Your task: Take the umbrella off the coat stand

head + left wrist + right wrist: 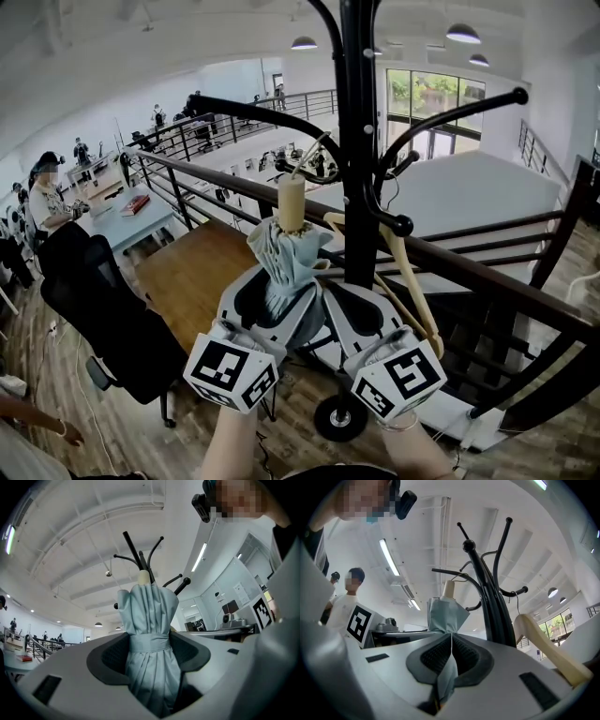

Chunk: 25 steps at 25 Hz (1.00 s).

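left claw (150, 644) clamped; right claw (451, 652) pinched shut; both raised, adjacent

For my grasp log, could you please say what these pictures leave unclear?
Pale blue folded fabric umbrella: lower end hidden behind the left gripper, head view.
Its thin cord: too fine to show whether hooked on black metal coat stand, head view.
Right gripper: own body hides pinched fabric below, right gripper view.
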Each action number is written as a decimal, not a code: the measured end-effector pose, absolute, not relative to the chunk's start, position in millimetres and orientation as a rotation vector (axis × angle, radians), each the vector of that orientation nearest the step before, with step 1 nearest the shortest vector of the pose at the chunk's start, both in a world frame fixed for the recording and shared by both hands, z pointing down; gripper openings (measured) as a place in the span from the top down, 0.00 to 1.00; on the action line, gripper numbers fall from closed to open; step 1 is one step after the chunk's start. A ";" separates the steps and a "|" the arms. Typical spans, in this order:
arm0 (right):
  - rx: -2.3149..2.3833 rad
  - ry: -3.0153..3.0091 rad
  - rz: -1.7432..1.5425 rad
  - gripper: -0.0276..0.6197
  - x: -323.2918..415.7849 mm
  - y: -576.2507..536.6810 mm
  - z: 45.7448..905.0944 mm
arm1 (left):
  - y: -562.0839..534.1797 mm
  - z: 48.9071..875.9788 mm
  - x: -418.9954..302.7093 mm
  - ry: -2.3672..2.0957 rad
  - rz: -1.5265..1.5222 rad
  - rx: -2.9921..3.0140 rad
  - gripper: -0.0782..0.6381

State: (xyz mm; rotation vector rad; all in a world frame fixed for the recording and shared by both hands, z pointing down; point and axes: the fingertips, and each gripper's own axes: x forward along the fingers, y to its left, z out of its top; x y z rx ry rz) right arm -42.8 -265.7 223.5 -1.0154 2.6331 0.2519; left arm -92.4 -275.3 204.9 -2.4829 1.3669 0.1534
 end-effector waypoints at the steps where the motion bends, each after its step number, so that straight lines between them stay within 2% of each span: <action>1: -1.014 2.632 0.254 0.91 -43.3 -265.3 221.7 | -274.0 203.1 -93.8 1.372 0.155 -2.474 0.49; 25: -0.797 2.666 0.299 0.91 -94.9 -244.9 186.5 | -230.5 157.6 -133.0 1.451 0.218 -2.263 0.49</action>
